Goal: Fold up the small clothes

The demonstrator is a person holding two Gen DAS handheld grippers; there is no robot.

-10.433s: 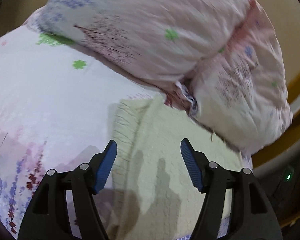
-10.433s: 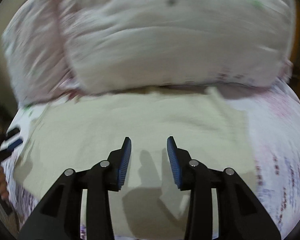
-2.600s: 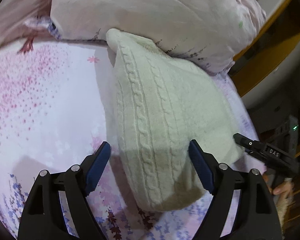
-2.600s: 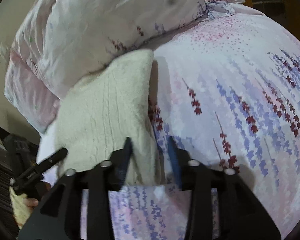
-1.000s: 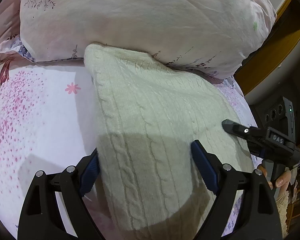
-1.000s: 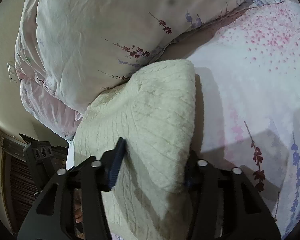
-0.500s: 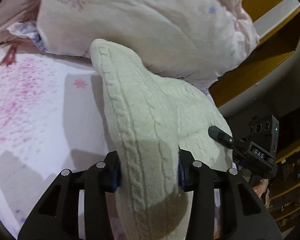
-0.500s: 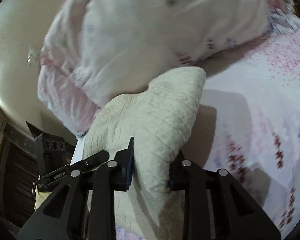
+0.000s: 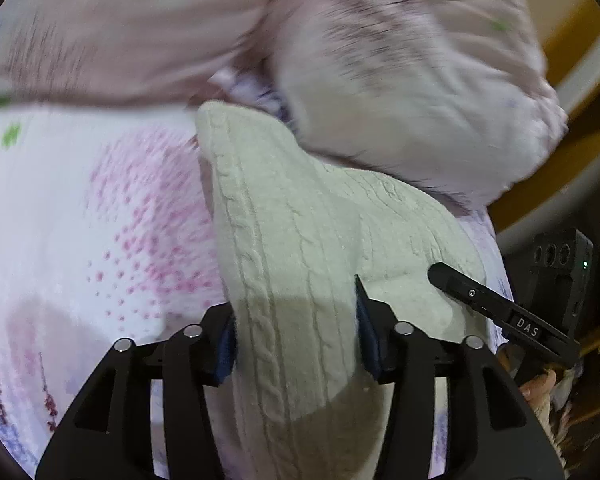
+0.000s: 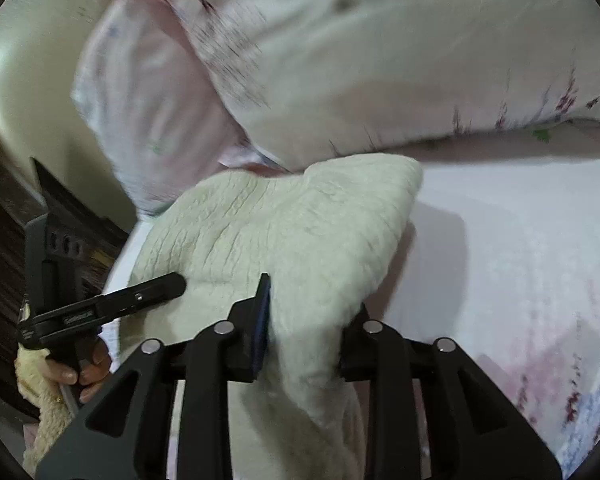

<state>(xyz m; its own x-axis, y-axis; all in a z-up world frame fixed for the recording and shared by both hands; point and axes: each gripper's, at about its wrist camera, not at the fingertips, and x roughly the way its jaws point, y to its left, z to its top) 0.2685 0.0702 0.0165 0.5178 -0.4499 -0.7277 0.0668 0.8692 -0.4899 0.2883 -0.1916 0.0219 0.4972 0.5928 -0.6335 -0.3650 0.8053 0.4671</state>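
1. My left gripper (image 9: 294,330) has a bunched fold of the cream cable-knit sweater (image 9: 300,248) between its blue pads. The knit fills the whole gap and presses against both pads, so the grip holds, though the jaws are easing apart at this instant.
2. My right gripper (image 10: 306,326) is clamped on another gathered fold of the same sweater (image 10: 268,232). Fabric bulges out above and below the pads. These jaws are also opening slightly with the knit between them.
3. The sweater lies on the bed sheet (image 9: 80,220), a white sheet printed with pink dots and purple-red flower sprigs. Its far corner touches the pillows; the near part is lifted into ridges where the two grippers pinch it.
4. In the left wrist view, the sweater's far end comes to a rounded point against the pale floral pillow (image 9: 400,92). A second, pinker pillow (image 9: 120,40) sits to the left of it, blurred.
5. In the left wrist view, the right gripper's black finger, marked "DAS", lies against the sweater's right edge. Fingertips of the hand (image 9: 540,386) holding it show below.
6. In the right wrist view, the left gripper's black finger rests on the sweater's left side, with the hand (image 10: 76,372) gripping its handle at lower left.
7. A wooden bed frame (image 9: 568,148) shows at the right edge of the left wrist view.
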